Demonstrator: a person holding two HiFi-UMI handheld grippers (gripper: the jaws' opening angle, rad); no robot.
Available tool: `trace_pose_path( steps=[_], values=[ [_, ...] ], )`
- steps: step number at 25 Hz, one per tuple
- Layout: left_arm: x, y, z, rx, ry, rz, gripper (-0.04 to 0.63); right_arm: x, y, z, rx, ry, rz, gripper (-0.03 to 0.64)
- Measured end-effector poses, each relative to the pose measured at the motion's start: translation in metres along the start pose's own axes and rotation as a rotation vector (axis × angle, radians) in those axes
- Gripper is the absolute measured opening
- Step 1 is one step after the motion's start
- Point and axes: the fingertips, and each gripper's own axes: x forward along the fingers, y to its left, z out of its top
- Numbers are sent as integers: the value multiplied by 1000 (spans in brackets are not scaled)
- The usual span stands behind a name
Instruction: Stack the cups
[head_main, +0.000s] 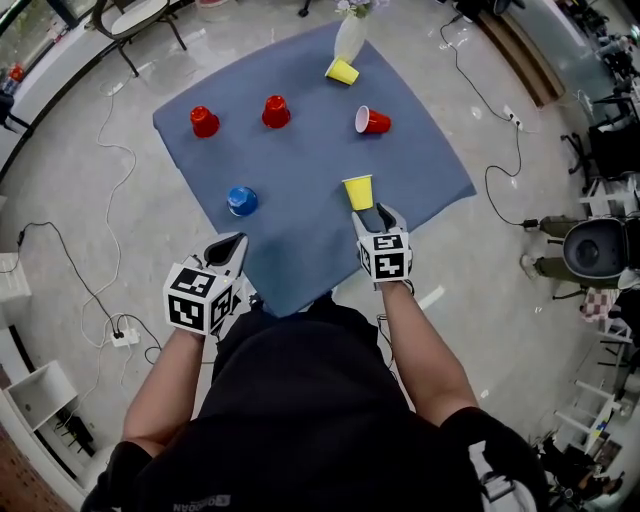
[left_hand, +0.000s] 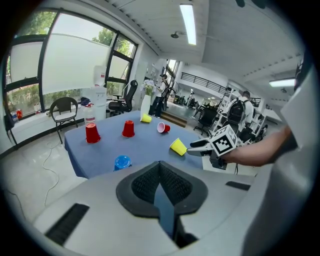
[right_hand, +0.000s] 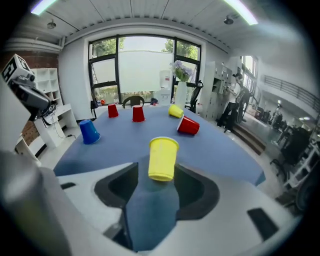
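Currently both forearms reach fwd from the torso, bare below black sleeves, over the near edge of the blue cloth (head_main: 300, 255). L forearm angles out to the person's left, w/ the L gripper (head_main: 236, 243) pointing fwd and down, tips over the cloth's near part, marker cube on top. Its jaws are pressed together w/ nothing between them; the left gripper view shows only cloth ahead. The blue cup (head_main: 242, 201) sits upside down just beyond those tips, not touching.

R forearm runs straighter ahead. R gripper (head_main: 377, 212) also tips downward, aimed at the near yellow cup (head_main: 358, 191). Jaws stand wide. The cup's narrow end sits just between the jaw tips, w/ cloth showing either side of it in the right gripper view, so the pads aren't pressing on it. Wide end faces away from the gripper. From the left gripper view the cup looks tipped over, narrow end toward the R gripper; can't tell if it lies flat.

Other cups, all well apart on the cloth's far half: left red cup (head_main: 204, 121) and middle red cup (head_main: 276, 111) both upside down, side-lying red cup (head_main: 372, 121) w/ its mouth to the left in the head view, and far yellow cup (head_main: 342, 71) on its side near the white vase (head_main: 350, 38). None stacked.
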Motion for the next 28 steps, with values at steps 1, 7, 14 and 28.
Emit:
trace_pose_path(
  steps=[1,7,14,28],
  values=[
    [0,0,-1,-2,2,4,3,4,-2,-5,-4,17,-3,217],
    [0,-1,-6,-11,18,21,3,26,-8,-23,-2,74,-8,232],
    [-4,2,-8,-20,28,46,3,43,-6,-26,28,99,10,233],
    [-3,1,-5,-33,8,45,3,42,-8,-22,10,92,6,225]
  ],
)
